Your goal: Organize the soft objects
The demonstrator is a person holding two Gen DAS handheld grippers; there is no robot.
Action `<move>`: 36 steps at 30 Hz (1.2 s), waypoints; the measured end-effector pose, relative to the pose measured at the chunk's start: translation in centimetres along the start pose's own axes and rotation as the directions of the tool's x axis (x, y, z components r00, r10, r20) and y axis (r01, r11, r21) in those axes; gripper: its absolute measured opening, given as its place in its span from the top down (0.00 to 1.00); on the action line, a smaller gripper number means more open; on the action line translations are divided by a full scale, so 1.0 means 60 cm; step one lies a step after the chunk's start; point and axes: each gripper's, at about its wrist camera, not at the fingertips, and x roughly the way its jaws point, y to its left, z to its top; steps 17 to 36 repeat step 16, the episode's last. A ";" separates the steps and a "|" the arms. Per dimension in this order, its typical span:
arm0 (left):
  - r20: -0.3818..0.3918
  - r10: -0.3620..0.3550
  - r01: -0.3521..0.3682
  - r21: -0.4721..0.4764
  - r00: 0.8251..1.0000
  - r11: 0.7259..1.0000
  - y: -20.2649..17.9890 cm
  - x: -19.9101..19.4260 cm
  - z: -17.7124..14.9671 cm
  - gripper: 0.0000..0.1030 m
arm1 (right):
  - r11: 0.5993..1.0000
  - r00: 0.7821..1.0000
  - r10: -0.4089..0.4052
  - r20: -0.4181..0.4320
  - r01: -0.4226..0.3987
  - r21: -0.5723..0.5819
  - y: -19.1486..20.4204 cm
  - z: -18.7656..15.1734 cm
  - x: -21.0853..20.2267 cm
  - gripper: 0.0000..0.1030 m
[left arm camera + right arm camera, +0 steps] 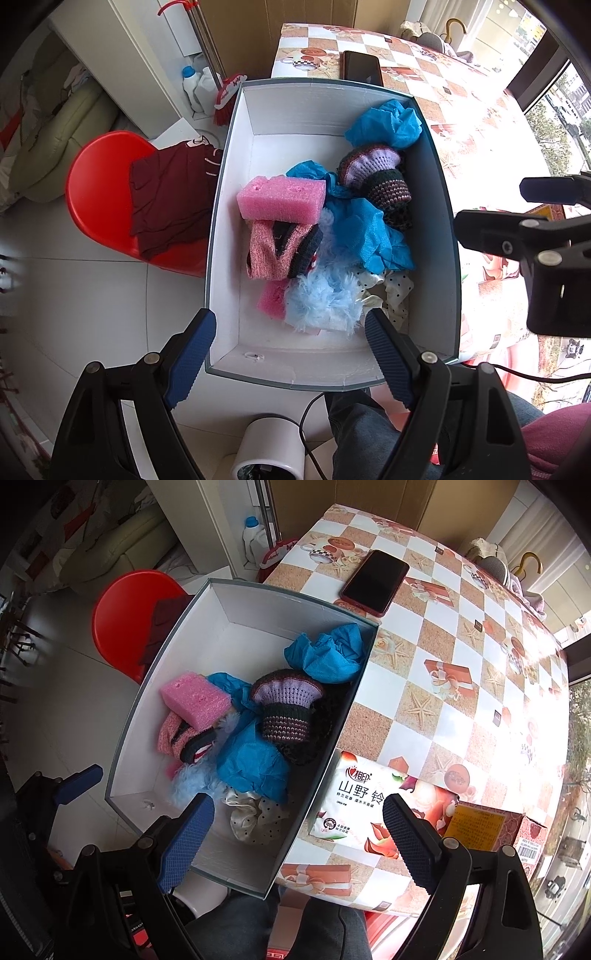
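Note:
A white-lined cardboard box (295, 110) (258, 613) holds soft things: a pink foam block (281, 199) (195, 698), a pink knit piece (269, 251), blue crumpled cloths (386, 122) (328, 653), a purple knit hat (373, 170) (286, 701), light blue fluff (325, 299) and a dotted white cloth (255, 816). My left gripper (291, 354) is open and empty above the box's near edge. My right gripper (299, 838) is open and empty over the box's near right wall; it also shows at the right of the left wrist view (491, 210).
The box juts off a table with a checkered cloth (461, 672). On the table lie a dark phone (376, 581), a tissue pack (369, 801) and a yellow-topped carton (484, 823). A red chair (107, 192) with a maroon garment (173, 199) stands left of the box.

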 end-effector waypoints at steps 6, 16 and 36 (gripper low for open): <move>-0.003 0.012 -0.012 -0.007 1.000 1.000 0.009 0.003 -0.003 0.17 | 1.000 1.000 0.005 0.009 -0.005 0.007 0.007 0.000 -0.003 0.09; 0.031 -0.045 0.046 -0.046 0.999 0.998 0.031 0.000 -0.007 0.17 | 1.000 1.000 0.006 0.013 -0.006 0.004 0.020 0.000 -0.002 0.09; 0.031 -0.045 0.046 -0.046 0.999 0.998 0.031 0.000 -0.007 0.17 | 1.000 1.000 0.006 0.013 -0.006 0.004 0.020 0.000 -0.002 0.09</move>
